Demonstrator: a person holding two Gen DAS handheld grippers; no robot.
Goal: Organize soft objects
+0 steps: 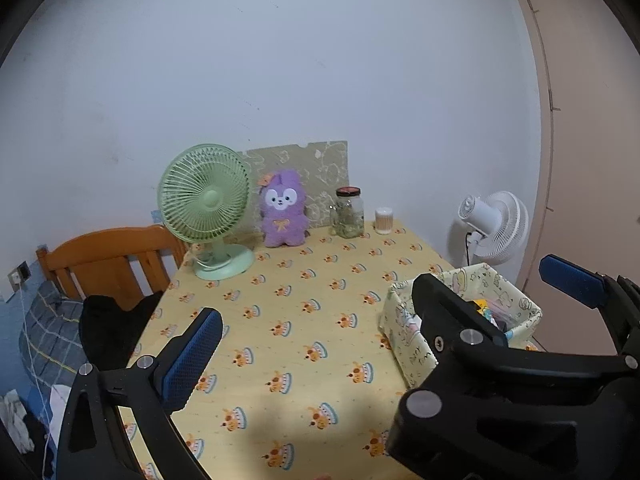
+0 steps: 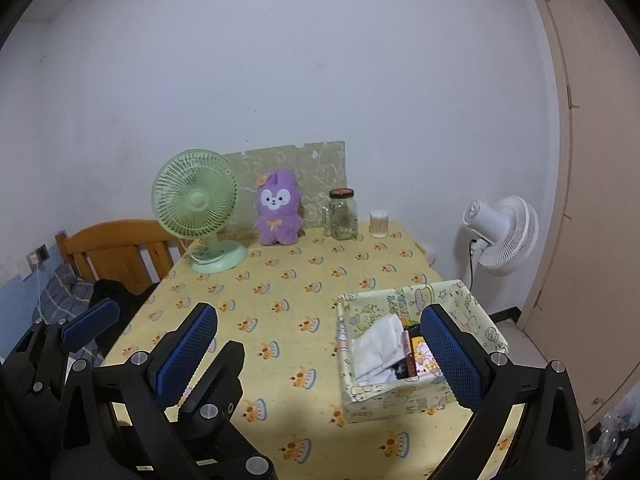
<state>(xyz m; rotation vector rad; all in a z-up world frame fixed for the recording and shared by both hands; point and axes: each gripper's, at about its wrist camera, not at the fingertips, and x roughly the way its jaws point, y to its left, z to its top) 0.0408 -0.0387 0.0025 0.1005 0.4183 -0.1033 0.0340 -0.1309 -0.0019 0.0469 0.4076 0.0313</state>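
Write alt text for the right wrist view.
An open claw hovers over a yellow cake-print tablecloth, beside a patterned fabric storage box holding white cloth. A purple plush toy sits by the wall, next to a green desk fan.

Purple plush bunny (image 1: 283, 216) is propped at the tabletop (image 1: 304, 320) back, flanked by green fan (image 1: 206, 208) and glass jar (image 1: 349, 213); left tongs (image 1: 316, 316) gaping, empty.

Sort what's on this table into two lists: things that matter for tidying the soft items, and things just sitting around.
For the job: purple plush toy; patterned fabric box; white cloth inside the box.

Just lying about: green desk fan; glass jar; small white container; white standing fan.
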